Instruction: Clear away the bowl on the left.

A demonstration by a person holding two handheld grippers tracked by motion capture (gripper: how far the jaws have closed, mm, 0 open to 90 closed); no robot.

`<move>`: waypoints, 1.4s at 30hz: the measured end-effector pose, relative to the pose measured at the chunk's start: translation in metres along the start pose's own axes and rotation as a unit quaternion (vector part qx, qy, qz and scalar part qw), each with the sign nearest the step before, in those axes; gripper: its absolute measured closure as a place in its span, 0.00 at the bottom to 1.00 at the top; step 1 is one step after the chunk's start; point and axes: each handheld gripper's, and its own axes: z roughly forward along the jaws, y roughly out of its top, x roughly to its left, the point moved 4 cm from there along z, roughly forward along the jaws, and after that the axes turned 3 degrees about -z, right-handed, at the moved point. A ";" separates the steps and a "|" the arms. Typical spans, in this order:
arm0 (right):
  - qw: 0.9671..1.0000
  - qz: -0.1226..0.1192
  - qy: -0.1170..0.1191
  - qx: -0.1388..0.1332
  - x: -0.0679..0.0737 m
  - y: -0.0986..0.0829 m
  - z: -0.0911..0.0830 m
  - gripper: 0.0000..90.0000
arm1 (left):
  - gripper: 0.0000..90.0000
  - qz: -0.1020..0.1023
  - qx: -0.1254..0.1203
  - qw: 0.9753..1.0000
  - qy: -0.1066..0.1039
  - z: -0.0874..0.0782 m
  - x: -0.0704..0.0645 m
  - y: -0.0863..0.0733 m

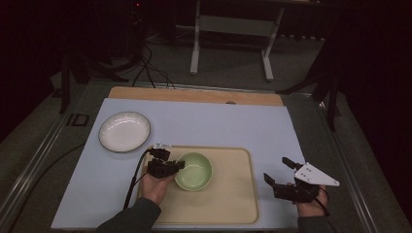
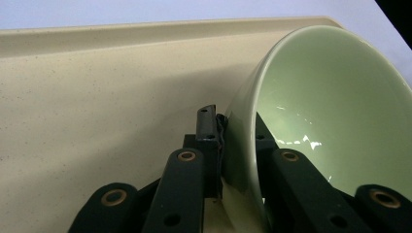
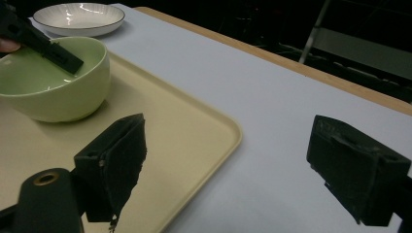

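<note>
Clamped on the near-left rim of the green bowl (image 2: 335, 111), my left gripper (image 2: 238, 145) has one jaw pressed against the outer wall and the other inside the bowl, the rim pinched between them. From above, that left gripper (image 1: 167, 165) reaches across from the bowl's left side, with my left hand (image 1: 156, 187) behind it and its cable trailing down toward my sleeve. The green bowl (image 1: 193, 171) sits on the beige tray (image 1: 233, 194), toward the tray's left half; I cannot tell whether its base is lifted or resting flat. My right gripper (image 3: 228, 165) has its jaws spread wide with nothing between them, one jaw over the tray's right edge and the other over the pale blue mat (image 3: 272, 111). In the high view the right gripper (image 1: 279, 172) hangs just beside the tray's right edge, well apart from the bowl, the grey three-cornered plate on top. Farther out, a white plate (image 1: 124, 131) lies on the mat beyond the tray's left corner.
</note>
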 end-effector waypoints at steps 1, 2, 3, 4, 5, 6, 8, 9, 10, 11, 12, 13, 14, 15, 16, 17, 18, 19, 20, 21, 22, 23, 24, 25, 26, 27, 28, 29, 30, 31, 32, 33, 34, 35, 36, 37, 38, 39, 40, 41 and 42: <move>1.000 0.000 0.000 0.000 0.000 0.000 0.000 0.15 | 0.91 -0.001 0.001 1.000 0.000 0.000 0.000 0.000; 1.000 0.000 0.000 -0.001 0.000 0.000 0.000 0.15 | 0.91 0.000 0.002 1.000 -0.001 0.000 0.000 0.000; 1.000 0.000 -0.001 -0.001 0.000 0.000 0.000 0.15 | 0.91 0.000 0.004 1.000 -0.003 0.000 0.000 0.000; 1.000 0.000 -0.001 -0.001 0.000 0.000 0.000 0.15 | 0.91 -0.001 0.005 1.000 -0.004 0.001 0.000 0.000; 1.000 0.000 -0.001 0.000 0.000 0.000 0.000 0.15 | 0.91 0.000 0.004 1.000 -0.003 0.001 0.000 0.000; 1.000 0.000 -0.001 0.000 0.000 0.000 0.000 0.15 | 0.91 0.000 0.004 1.000 -0.003 0.002 0.001 0.000; 1.000 -0.001 0.000 0.000 0.000 0.000 0.000 0.15 | 0.91 0.001 0.005 1.000 0.000 0.003 0.001 0.000; 1.000 -0.001 0.000 0.000 0.000 0.000 0.000 0.15 | 0.91 0.001 0.006 1.000 0.001 0.003 0.001 0.000; 1.000 -0.001 0.000 0.000 0.000 0.000 0.000 0.15 | 0.91 0.001 0.007 1.000 0.002 0.003 0.001 0.000; 1.000 -0.001 0.000 0.000 0.000 0.000 0.000 0.15 | 0.91 0.001 0.007 1.000 0.002 0.003 0.001 -0.001; 1.000 -0.001 0.000 0.000 0.000 0.000 0.000 0.15 | 0.91 0.002 0.008 1.000 0.003 0.003 0.001 -0.001; 1.000 -0.001 0.000 0.000 0.000 0.000 0.000 0.15 | 0.91 0.004 0.009 1.000 0.004 0.002 0.001 -0.001; 1.000 -0.001 0.000 0.000 0.000 0.000 0.000 0.15 | 0.91 0.005 0.011 1.000 0.005 0.002 0.000 -0.001; 1.000 -0.001 0.000 0.000 0.000 0.000 0.000 0.15 | 0.91 0.007 0.015 1.000 0.006 0.002 -0.001 -0.001; 1.000 -0.001 0.000 0.000 0.000 0.000 0.000 0.15 | 0.91 0.008 0.019 1.000 0.006 0.002 -0.002 -0.001; 1.000 -0.001 0.000 0.001 0.000 0.000 0.000 0.15 | 0.91 0.009 0.021 1.000 0.006 0.002 -0.002 -0.001; 1.000 -0.001 0.000 0.001 0.000 0.000 0.000 0.15 | 0.91 0.009 0.021 1.000 0.006 0.002 -0.002 -0.001; 1.000 -0.001 -0.001 0.001 0.000 0.000 0.000 0.15 | 0.91 0.010 0.025 1.000 0.006 0.002 -0.002 -0.002; 1.000 -0.002 -0.001 0.000 0.000 0.000 0.000 0.15 | 0.91 0.011 0.025 1.000 0.006 0.002 -0.002 -0.002; 1.000 -0.002 -0.001 0.000 0.000 0.000 0.000 0.15 | 0.91 0.011 0.026 1.000 0.005 0.002 -0.003 -0.002; 1.000 -0.002 -0.001 0.000 0.000 0.000 0.000 0.15 | 0.91 0.011 0.026 1.000 0.005 0.002 -0.003 -0.002; 1.000 -0.001 -0.001 0.000 0.000 0.000 0.000 0.15 | 0.91 0.012 0.027 1.000 0.004 0.002 -0.003 -0.002; 1.000 -0.001 -0.001 0.001 0.000 0.000 0.000 0.15 | 0.90 0.012 0.027 1.000 0.004 0.002 -0.003 -0.002; 1.000 -0.001 -0.001 0.001 0.000 0.000 0.000 0.15 | 0.90 0.013 0.028 1.000 0.004 0.002 -0.003 -0.003; 1.000 -0.002 -0.001 0.000 0.000 0.000 0.000 0.15 | 0.89 0.015 0.028 0.999 0.004 0.002 -0.004 -0.003; 1.000 -0.002 -0.001 0.000 0.000 0.000 0.000 0.15 | 0.87 0.016 0.028 0.999 0.005 0.002 -0.004 -0.003; 1.000 -0.002 -0.001 0.001 0.000 0.000 0.000 0.15 | 0.87 0.017 0.028 0.999 0.005 0.002 -0.004 -0.003; 1.000 -0.002 -0.001 0.001 0.000 0.000 0.000 0.15 | 0.86 0.017 0.028 0.999 0.005 0.002 -0.004 -0.003; 1.000 -0.002 -0.001 0.000 0.000 0.000 -0.001 0.15 | 0.86 0.019 0.029 0.999 0.005 0.001 -0.004 -0.003; 1.000 -0.002 -0.001 0.000 0.000 0.000 -0.001 0.15 | 0.84 0.021 0.029 0.999 0.003 0.001 -0.004 -0.003; 1.000 -0.002 -0.001 0.000 0.000 0.000 -0.001 0.15 | 0.81 0.025 0.028 0.999 0.003 0.000 -0.005 -0.003; 1.000 -0.002 -0.002 0.000 0.000 0.000 -0.001 0.15 | 0.78 0.028 0.026 0.999 0.005 -0.001 -0.006 -0.003; 1.000 -0.002 -0.002 0.000 0.000 0.000 -0.001 0.15 | 0.76 0.031 0.022 0.999 0.005 -0.002 -0.007 -0.003; 1.000 -0.002 -0.002 -0.001 0.000 0.000 -0.001 0.15 | 0.73 0.034 0.019 0.999 0.003 -0.003 -0.008 -0.002; 1.000 -0.002 -0.002 -0.001 0.000 0.000 -0.001 0.15 | 0.70 0.038 0.015 0.999 0.004 -0.005 -0.009 -0.001; 1.000 -0.002 -0.002 -0.001 0.000 0.000 -0.001 0.15 | 0.68 0.043 0.011 0.999 0.008 -0.006 -0.009 0.000; 1.000 -0.002 -0.002 -0.001 0.000 0.000 -0.001 0.15 | 0.66 0.045 0.009 0.999 0.008 -0.008 -0.010 0.000; 1.000 -0.002 -0.002 -0.001 0.000 0.000 -0.001 0.15 | 0.65 0.048 0.006 0.999 0.008 -0.010 -0.010 0.001; 1.000 -0.002 -0.002 -0.001 0.000 0.000 -0.001 0.15 | 0.62 0.051 0.005 0.999 0.008 -0.011 -0.010 0.002; 1.000 -0.002 -0.002 -0.001 0.000 0.000 -0.001 0.15 | 0.59 0.054 0.003 0.998 0.013 -0.012 -0.010 0.002; 1.000 -0.003 -0.002 -0.001 0.000 0.000 -0.001 0.15 | 0.58 0.057 0.000 0.998 0.014 -0.014 -0.010 0.002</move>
